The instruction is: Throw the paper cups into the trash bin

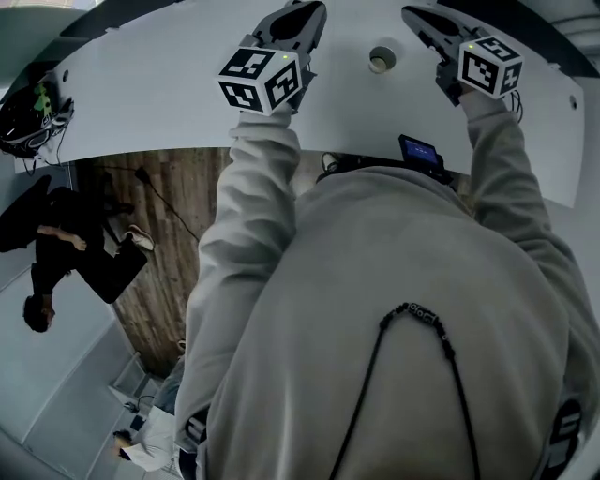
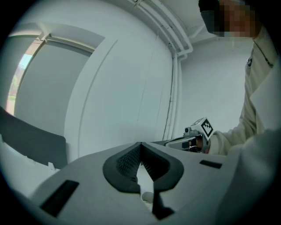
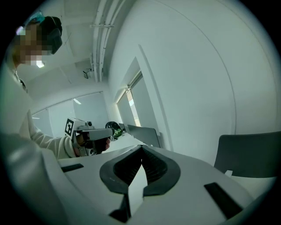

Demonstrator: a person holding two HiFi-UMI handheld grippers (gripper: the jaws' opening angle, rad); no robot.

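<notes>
The smooth white table is curving across the top of the head view. Its near edge is running just above the person's grey sleeves. Its top is lying mostly bare around both grippers, leaving open room on each side. A black headset with green parts is sitting at the table's far left end. A small dark device is resting at the near edge, lower right of the cup.

The paper cup, round and open-mouthed, is standing upright between the two grippers and touching neither. It is lying right of the left gripper and left of the right gripper.

In the left gripper view the ribbed black fingers are meeting at their tips with nothing between them. In the right gripper view the fingers are likewise pressing together, holding nothing. Dark grey chair backs are standing by the plain white wall.
</notes>
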